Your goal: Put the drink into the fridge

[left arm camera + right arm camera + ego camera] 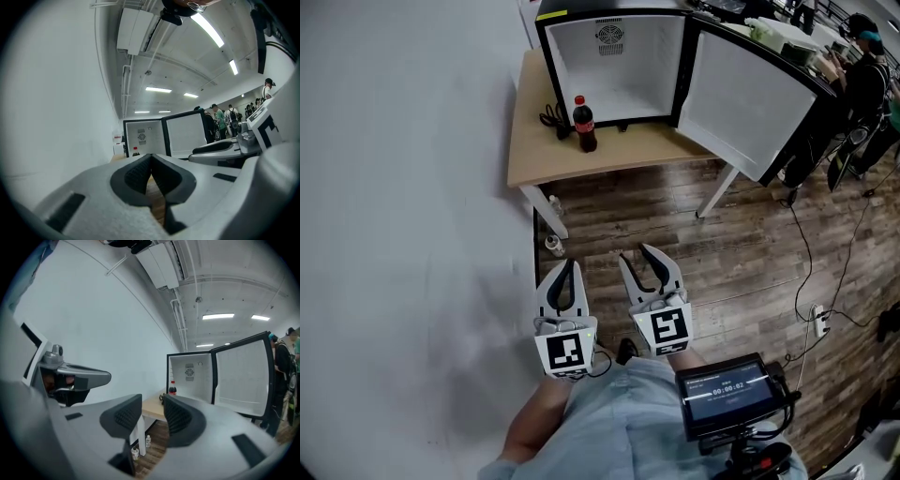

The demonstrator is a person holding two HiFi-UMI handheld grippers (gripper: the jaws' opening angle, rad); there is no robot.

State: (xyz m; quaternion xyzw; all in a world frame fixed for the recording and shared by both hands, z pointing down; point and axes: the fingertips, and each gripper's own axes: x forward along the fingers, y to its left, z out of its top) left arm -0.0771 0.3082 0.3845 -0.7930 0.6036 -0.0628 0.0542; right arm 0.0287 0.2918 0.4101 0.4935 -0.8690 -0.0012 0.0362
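Drink first: a dark cola bottle [584,125] with a red cap stands upright on the wooden desk [534,164]. It is just outside the open fridge [614,56], in front of the left part of the opening. The door [750,103] is swung wide to the right. A bundle of black cable [553,118] lies just beside the bottle, on its left.

Both grippers are well apart from the bottle. They sit side by side over the wood floor [731,253], close to the person's body, and point toward the desk.

The left hand-held gripper [571,263] has its jaw tips meeting, with nothing between them. The right hand-held gripper [635,252] has its jaws parted by a moderate gap, and nothing is in it. In the right gripper view the bottle shows far off, just above the jaw tips.

Two small bottles [553,246] are on the floor by the desk leg, between the grippers and the desk.
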